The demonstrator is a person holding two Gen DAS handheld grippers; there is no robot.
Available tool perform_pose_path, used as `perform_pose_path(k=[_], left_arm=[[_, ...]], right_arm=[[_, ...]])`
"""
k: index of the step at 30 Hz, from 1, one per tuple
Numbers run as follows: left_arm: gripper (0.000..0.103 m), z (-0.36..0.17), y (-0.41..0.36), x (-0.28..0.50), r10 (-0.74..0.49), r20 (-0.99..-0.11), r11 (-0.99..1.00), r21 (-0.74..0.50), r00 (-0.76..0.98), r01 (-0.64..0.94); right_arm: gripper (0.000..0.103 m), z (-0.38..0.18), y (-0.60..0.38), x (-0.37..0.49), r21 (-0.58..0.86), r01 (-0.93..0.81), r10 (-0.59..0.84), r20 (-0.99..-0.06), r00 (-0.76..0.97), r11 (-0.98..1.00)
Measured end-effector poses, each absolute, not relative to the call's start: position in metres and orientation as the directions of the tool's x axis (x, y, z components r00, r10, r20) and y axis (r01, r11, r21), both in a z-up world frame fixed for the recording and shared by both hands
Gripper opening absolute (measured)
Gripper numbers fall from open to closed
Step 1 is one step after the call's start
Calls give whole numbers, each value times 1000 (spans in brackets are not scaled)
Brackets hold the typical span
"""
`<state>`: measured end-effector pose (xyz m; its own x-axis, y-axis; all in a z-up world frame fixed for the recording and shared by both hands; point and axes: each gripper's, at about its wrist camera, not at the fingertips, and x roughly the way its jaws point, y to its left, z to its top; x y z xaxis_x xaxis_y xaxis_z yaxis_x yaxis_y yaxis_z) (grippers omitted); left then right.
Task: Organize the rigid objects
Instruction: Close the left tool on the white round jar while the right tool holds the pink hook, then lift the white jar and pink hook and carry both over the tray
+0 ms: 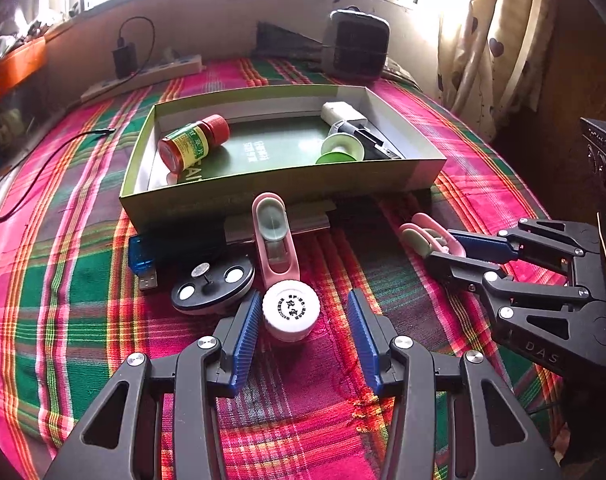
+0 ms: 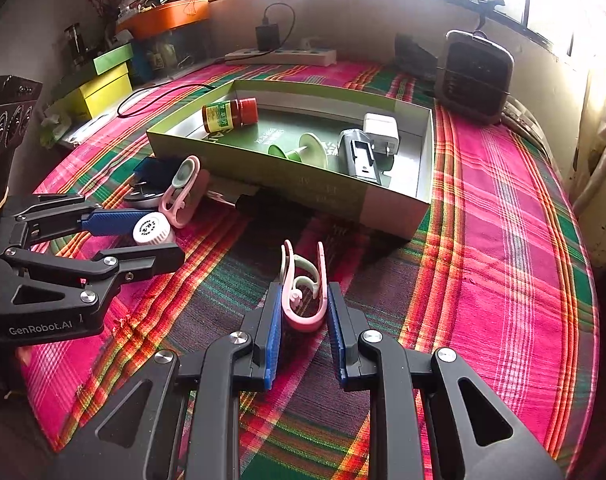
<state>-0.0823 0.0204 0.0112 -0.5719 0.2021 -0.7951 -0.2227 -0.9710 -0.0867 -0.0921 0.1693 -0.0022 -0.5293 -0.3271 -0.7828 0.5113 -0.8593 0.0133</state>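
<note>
While the left gripper [image 1: 303, 334] sat over the plaid cloth [image 1: 83, 320], its jaws were apart around a white bottle [image 1: 290, 315]; left pad looked to be touching it, right pad clear, so no grasp. Right gripper [image 2: 304, 322] was clenched on a pink clip [image 2: 305, 300], low over the cloth just outside the box's [image 2: 263, 168] near wall. Second pink clip [image 1: 273, 236] leaned on that wall, beside a black disc [image 1: 213, 286]. Inside the box: red-capped bottle [image 1: 193, 142] at the left end, green spool [image 1: 341, 150] and white plug [image 2: 380, 128] at the right.
</note>
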Motion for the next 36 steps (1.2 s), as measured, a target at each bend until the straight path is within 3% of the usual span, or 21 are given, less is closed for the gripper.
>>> perform_pose_path(k=[8, 36], left_arm=[[27, 11, 16, -83, 168, -795, -979, -63, -583, -196], [27, 12, 15, -83, 166, -793, -979, -59, -586, -196]], right_arm=[[22, -2, 170, -92, 13, 511, -327, -783, -530, -859], [22, -2, 169, -92, 10, 511, -325, -783, -531, -859]])
